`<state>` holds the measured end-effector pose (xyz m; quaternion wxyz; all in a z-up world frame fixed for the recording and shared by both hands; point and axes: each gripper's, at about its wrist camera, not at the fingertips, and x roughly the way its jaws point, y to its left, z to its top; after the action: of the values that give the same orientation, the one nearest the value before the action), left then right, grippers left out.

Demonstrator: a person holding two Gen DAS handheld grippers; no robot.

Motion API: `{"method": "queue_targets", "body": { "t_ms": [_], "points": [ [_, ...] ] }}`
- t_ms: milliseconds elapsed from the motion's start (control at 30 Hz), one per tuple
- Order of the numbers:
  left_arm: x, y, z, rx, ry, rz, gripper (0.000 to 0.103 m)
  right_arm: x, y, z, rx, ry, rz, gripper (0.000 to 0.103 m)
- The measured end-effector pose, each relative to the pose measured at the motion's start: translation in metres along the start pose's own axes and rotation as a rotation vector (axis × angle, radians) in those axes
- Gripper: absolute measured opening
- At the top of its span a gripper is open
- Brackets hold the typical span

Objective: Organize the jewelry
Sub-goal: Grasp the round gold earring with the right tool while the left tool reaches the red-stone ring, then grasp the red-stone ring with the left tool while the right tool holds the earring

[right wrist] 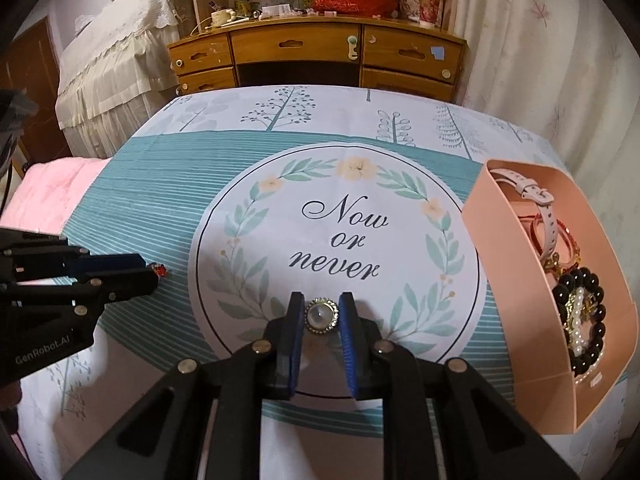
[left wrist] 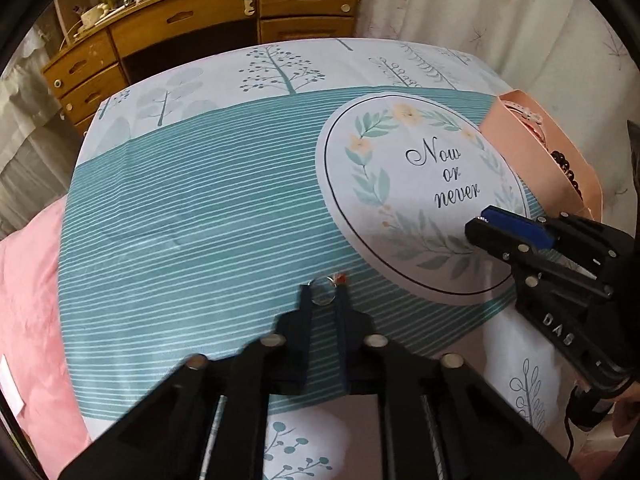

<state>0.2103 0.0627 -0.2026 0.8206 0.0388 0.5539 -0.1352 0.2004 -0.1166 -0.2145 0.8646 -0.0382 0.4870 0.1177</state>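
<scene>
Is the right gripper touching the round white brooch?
Touching. In the right wrist view, the right gripper has both blue fingers pressed against the sides of the round white brooch, no gap visible.

My left hand-held gripper (left wrist: pixel 325 294) reaches forward and low, its two fingers nearly closed with only a narrow gap between them. My right hand-held gripper (right wrist: pixel 321 314) sits level beside it, fingers likewise drawn close together.

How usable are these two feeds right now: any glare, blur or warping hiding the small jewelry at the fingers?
Left wrist view: soft and dim, the silver ring between the fingers is blurry and pale against the striped cloth. Right wrist view: sharper, the pearl brooch reads clearly with slight glint. Both views: strong fisheye bending, dark corners.
</scene>
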Motion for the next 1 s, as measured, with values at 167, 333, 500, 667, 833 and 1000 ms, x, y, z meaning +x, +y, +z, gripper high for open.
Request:
{"method": "queue_targets", "body": {
  "t_ms": [167,333,500,667,833,1000],
  "points": [
    [-0.004,-0.002,-0.005,-0.021,0.004,0.018,0.004,0.0,-0.011,0.004,0.076,0.018,0.067,0.017],
    [-0.007,-0.006,-0.004,-0.057,0.01,0.045,0.019,-0.006,-0.018,0.004,0.07,0.016,0.095,0.016],
    [-0.004,-0.008,0.001,-0.125,0.001,0.07,0.051,-0.016,-0.028,0.004,0.036,0.009,0.096,0.009],
    [0.004,-0.003,0.01,-0.238,-0.011,0.085,0.051,-0.027,-0.042,0.002,0.02,0.001,0.098,0.009],
    [0.006,-0.005,0.015,-0.274,-0.034,0.103,0.051,-0.032,-0.052,0.0,0.021,0.003,0.136,0.009],
    [0.004,0.0,0.011,-0.318,-0.048,0.161,0.022,-0.022,-0.046,-0.001,0.005,0.047,0.136,0.01]
  ]
}}
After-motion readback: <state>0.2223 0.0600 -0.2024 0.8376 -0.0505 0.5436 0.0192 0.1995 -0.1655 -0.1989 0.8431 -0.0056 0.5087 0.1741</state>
